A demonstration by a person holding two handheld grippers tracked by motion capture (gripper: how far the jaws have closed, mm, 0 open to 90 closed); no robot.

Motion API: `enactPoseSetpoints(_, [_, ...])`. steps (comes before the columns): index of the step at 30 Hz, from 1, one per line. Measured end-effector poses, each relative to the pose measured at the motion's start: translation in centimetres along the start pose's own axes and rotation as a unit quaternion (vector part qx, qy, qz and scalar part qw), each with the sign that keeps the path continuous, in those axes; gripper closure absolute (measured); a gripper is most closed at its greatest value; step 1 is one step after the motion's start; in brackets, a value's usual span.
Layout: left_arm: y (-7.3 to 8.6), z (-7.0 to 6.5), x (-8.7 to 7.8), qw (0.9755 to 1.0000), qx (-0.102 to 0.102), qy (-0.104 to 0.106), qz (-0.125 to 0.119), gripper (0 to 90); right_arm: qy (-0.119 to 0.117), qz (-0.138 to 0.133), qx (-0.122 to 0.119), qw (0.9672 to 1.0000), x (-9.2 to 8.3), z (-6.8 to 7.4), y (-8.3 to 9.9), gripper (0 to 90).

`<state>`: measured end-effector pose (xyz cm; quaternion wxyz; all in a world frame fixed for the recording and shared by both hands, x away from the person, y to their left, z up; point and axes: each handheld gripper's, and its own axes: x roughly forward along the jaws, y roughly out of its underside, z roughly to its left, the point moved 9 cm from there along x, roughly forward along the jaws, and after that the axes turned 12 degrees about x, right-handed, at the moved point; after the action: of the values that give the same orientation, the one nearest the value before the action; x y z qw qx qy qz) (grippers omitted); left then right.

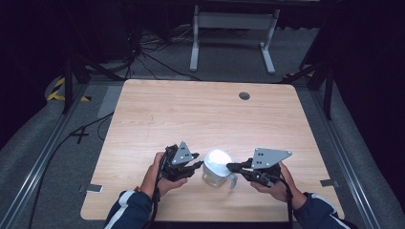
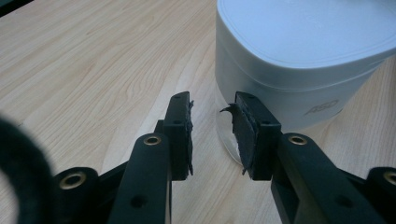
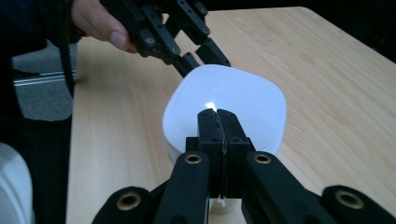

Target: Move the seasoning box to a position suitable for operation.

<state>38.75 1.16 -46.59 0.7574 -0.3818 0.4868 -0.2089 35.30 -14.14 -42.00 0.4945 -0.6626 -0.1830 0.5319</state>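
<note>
Item: clear jug [image 1: 218,172] w/ white lid [image 1: 218,160], upright on tabletop [image 1: 200,114], near front edge, between both hands.

Left tongs [image 1: 197,166]: just beside jug's left side, at lid level. Left gripper view: jaws parted w/ a narrow gap, nothing between pads; lid [image 2: 303,32] ahead and to the right, one pad [image 2: 243,126] close to jug wall; contact can't be told.

Right tongs [image 1: 230,167]: jaws fully closed, pad to pad, nothing between them. Tips sit over lid's right edge above the handle; right gripper view shows tips [image 3: 217,114] against lid [image 3: 229,100].

Misc: grey metal stand [image 1: 234,33] on floor behind tabletop.
</note>
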Motion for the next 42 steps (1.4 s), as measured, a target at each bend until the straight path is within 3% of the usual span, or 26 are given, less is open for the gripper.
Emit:
enactPoseSetpoints(23, [-0.6,0.6,-0.6,0.9999,-0.003,-0.010,-0.012,65.1,-0.005,0.002,-0.003,1.0000,-0.4,0.3,0.3,90.0])
enactPoseSetpoints(42, [-2.5,0.8,-0.8,0.9992,-0.001,-0.013,-0.037,64.7,-0.009,0.003,-0.005,0.9999,-0.7,0.3,0.7,90.0])
